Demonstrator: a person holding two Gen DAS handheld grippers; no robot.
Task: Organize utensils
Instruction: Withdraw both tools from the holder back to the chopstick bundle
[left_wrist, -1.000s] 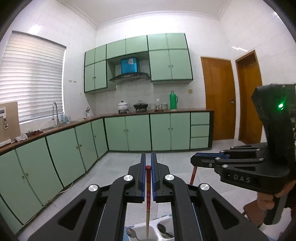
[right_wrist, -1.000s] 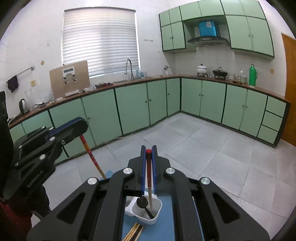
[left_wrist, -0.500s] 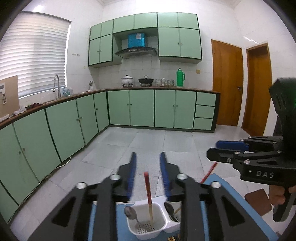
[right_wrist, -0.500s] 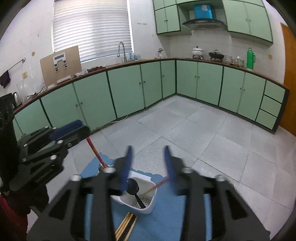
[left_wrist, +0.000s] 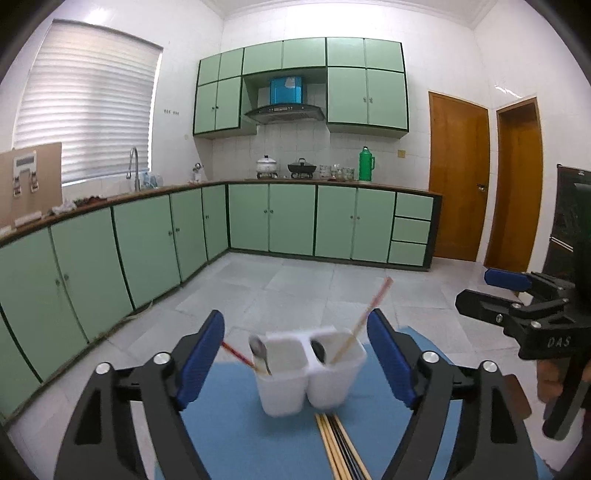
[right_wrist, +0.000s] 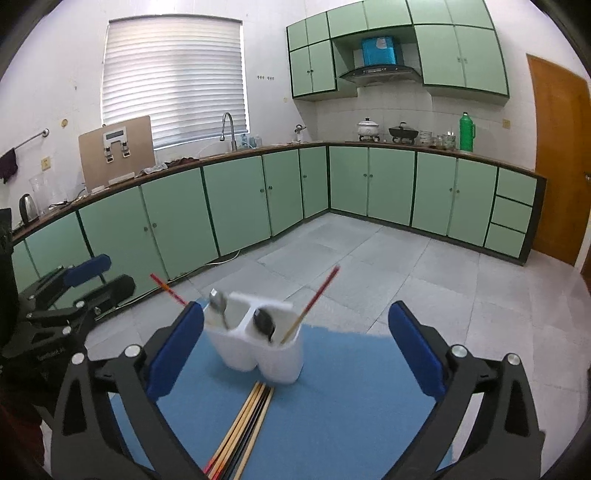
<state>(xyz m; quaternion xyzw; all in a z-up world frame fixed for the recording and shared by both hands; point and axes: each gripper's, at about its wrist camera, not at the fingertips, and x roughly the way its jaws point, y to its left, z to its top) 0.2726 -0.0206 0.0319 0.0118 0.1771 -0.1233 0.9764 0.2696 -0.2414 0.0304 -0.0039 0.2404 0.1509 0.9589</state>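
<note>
A white two-compartment holder (left_wrist: 310, 373) (right_wrist: 258, 343) stands on a blue mat (left_wrist: 236, 424). In its left cup are a metal spoon (left_wrist: 258, 354) and a red-tipped chopstick (left_wrist: 238, 355) that leans left. The right cup has a dark spoon (left_wrist: 318, 350) and a second chopstick (left_wrist: 369, 314) tilted to the right. Several chopsticks (left_wrist: 340, 446) (right_wrist: 243, 424) lie bundled on the mat in front of the holder. My left gripper (left_wrist: 295, 354) and my right gripper (right_wrist: 295, 343) hover just short of the holder. Both have their jaws opening wide, with nothing touching the pads.
The mat (right_wrist: 351, 369) ends just behind the holder, with tiled floor beyond. Green cabinets (left_wrist: 147, 251) line the far walls. Each gripper shows in the other's view: the right gripper (left_wrist: 487, 290), the left gripper (right_wrist: 105, 278). A brown pad (left_wrist: 517, 391) lies at the right.
Both grippers were shut on upright red-tipped chopsticks over the holder. They have let go, opened wide and sunk lower, and the chopsticks now lean in the cups.
</note>
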